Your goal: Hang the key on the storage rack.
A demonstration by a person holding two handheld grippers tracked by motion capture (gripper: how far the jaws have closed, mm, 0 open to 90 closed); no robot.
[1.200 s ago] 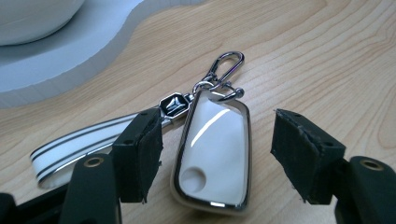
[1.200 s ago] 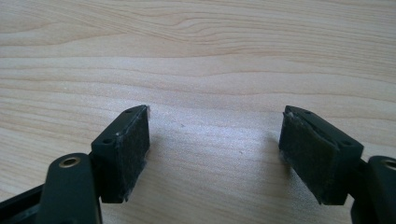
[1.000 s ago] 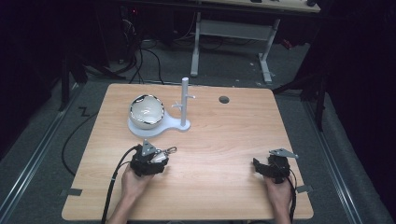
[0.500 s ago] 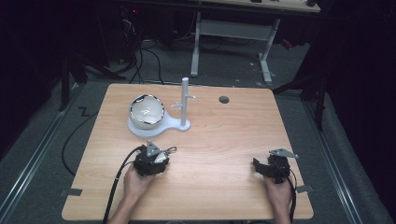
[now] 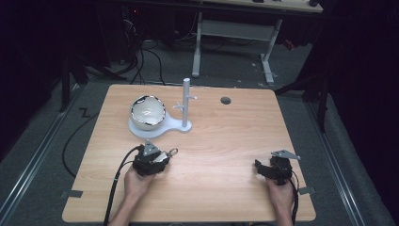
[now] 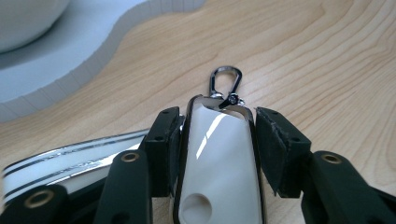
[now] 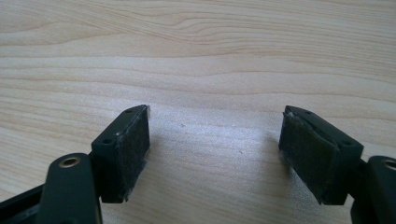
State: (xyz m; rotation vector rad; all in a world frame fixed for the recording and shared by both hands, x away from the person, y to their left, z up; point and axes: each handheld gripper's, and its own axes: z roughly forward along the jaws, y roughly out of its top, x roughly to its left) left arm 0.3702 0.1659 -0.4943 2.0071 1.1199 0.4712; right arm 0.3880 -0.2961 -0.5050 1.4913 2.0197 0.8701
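A white key fob with a chrome rim and a metal clasp lies flat on the wooden table. My left gripper has just been closing its jaws and now stands shut on the fob, one pad on each long side. In the high view the left gripper sits at the near left with the clasp poking out ahead of it. My right gripper rests open on bare wood, also seen in the high view at the near right.
A white stand base behind the left gripper carries a shiny bowl and an upright post with small pegs. A round hole sits near the table's far edge. A white chrome-edged strip lies under the left jaw.
The left gripper's jaws have drawn in onto the key fob. Both hands stay where they were.
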